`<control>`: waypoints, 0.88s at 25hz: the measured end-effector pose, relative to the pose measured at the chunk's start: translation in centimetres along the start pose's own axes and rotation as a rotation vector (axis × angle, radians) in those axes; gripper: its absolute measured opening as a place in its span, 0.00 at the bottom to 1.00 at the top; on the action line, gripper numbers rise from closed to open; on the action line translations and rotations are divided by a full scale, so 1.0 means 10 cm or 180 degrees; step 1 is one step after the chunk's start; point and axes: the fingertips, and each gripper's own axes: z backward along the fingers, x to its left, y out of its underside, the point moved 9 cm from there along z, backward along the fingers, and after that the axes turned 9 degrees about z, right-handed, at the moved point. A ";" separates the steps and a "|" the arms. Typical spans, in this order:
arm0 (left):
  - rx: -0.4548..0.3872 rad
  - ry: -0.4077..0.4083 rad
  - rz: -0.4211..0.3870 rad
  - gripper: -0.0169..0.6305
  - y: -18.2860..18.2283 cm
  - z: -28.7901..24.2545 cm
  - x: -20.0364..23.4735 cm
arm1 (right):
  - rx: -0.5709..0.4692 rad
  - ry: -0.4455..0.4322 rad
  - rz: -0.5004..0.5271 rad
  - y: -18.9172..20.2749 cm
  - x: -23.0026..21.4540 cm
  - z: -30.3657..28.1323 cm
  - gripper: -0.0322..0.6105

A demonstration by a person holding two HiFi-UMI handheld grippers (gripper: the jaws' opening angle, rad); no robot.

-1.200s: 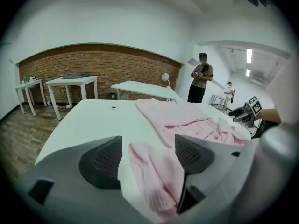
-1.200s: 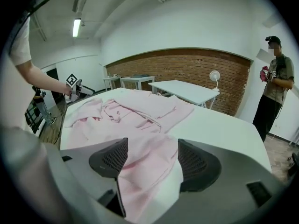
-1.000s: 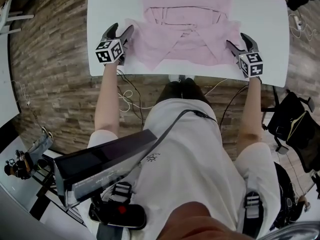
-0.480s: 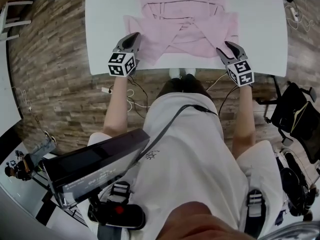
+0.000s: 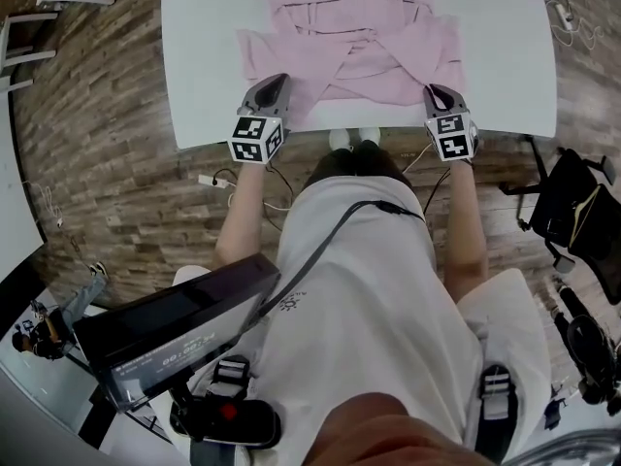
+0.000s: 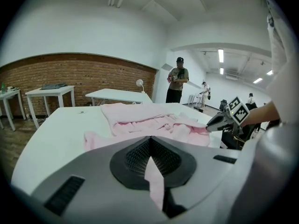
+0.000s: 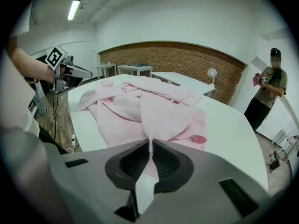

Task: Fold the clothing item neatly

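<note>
A pink garment (image 5: 359, 37) lies spread on the white table (image 5: 204, 56), its sleeves crossed over the middle. My left gripper (image 5: 275, 87) is at the garment's near left hem, shut on a fold of pink cloth (image 6: 152, 171). My right gripper (image 5: 434, 93) is at the near right hem. Its jaws have just been closing, and a strip of the pink cloth (image 7: 148, 146) is pinched between them. Each gripper view shows the other gripper across the cloth: the right gripper (image 6: 219, 121) and the left gripper (image 7: 77, 73).
Both grippers sit close to the table's front edge (image 5: 359, 124). Cables (image 5: 233, 178) lie on the wooden floor below it. A black bag (image 5: 572, 221) stands at the right. A person (image 7: 266, 90) stands beyond the table, near other white tables (image 6: 119, 96).
Both grippers moved inward along the front edge toward each other. Their jaws went from wide open to closed on the garment's near hem.
</note>
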 end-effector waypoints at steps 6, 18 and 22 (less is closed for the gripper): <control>-0.0024 0.0076 -0.0189 0.03 -0.01 0.02 -0.04 | 0.0000 0.0398 0.0533 -0.33 -0.11 0.23 0.09; -0.0099 0.0053 -0.0348 0.03 -0.19 0.03 0.01 | 0.0010 0.0971 0.2395 -1.47 -0.75 -0.10 0.08; -0.0055 -0.0094 -0.0265 0.03 -0.13 -0.04 0.12 | 0.0040 0.0787 0.2937 -1.72 -0.97 -0.56 0.08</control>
